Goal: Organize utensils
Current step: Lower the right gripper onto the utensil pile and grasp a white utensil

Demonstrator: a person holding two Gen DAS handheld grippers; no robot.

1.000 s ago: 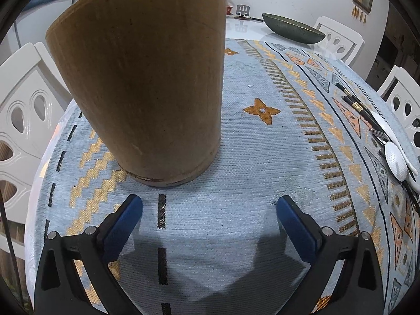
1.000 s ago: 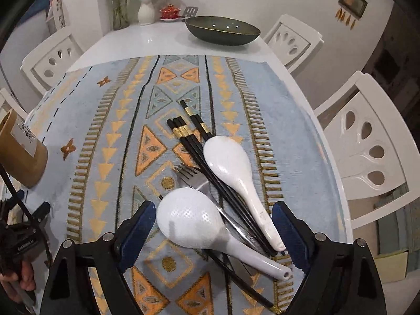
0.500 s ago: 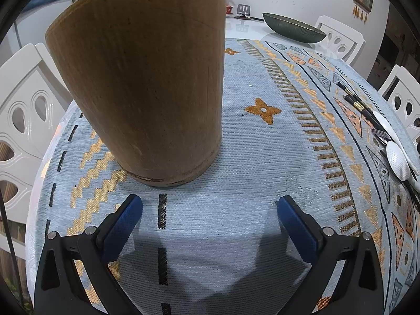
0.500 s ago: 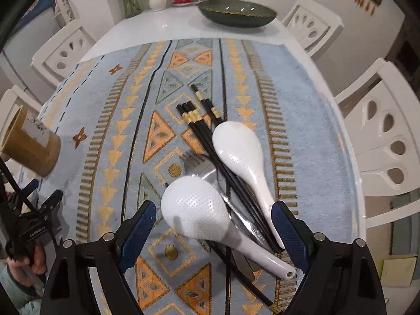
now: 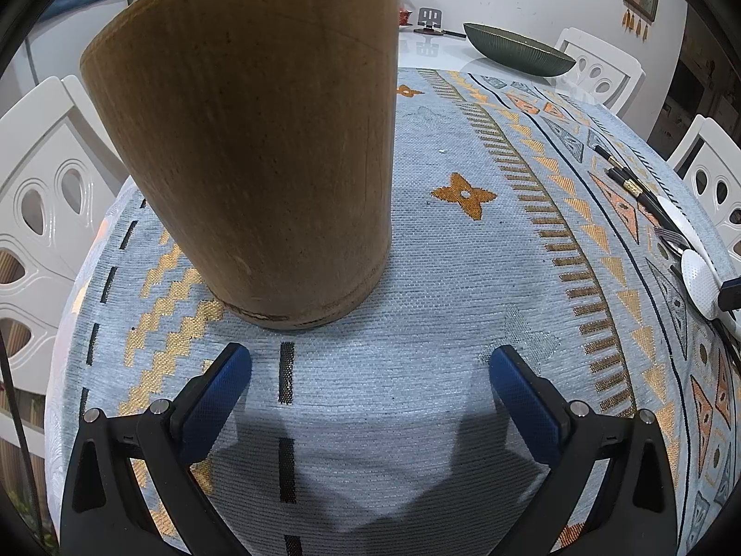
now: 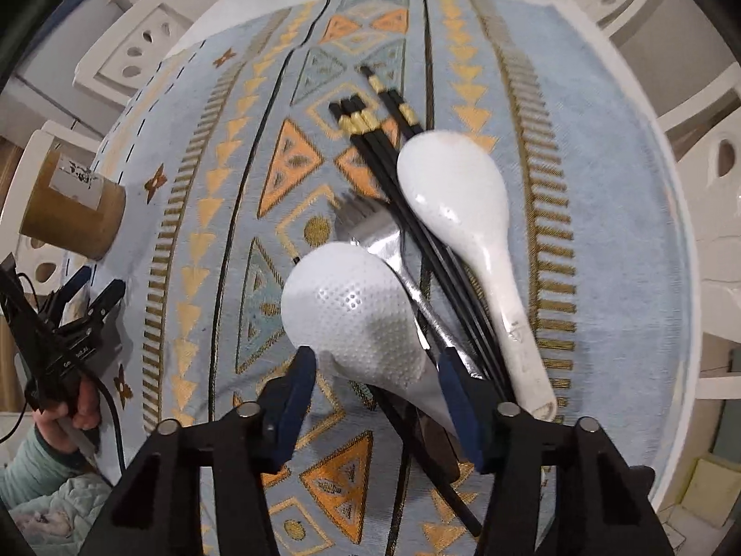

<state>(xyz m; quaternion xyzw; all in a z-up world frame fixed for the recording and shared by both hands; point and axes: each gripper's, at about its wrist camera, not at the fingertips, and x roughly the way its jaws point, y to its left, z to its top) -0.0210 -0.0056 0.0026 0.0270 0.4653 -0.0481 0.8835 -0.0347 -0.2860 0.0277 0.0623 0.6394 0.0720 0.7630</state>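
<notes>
The right tool (image 6: 377, 373) was closing its jaws around the dimpled white rice paddle (image 6: 352, 312), pads not yet pressing it. The left tool (image 5: 370, 370) stood spread and empty just before the bamboo utensil holder (image 5: 259, 148) near the counter's left edge. The porcelain spoon (image 6: 467, 231), black chopsticks (image 6: 384, 139) and fork (image 6: 370, 231) lay piled near the right edge. By my reading, nothing was sorted yet; every utensil remained to go in.

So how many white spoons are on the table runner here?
2. The dimpled rice paddle lies nearest, between the closing right gripper's fingers; the smooth ceramic spoon lies just right of the chopsticks. None other visible.
</notes>
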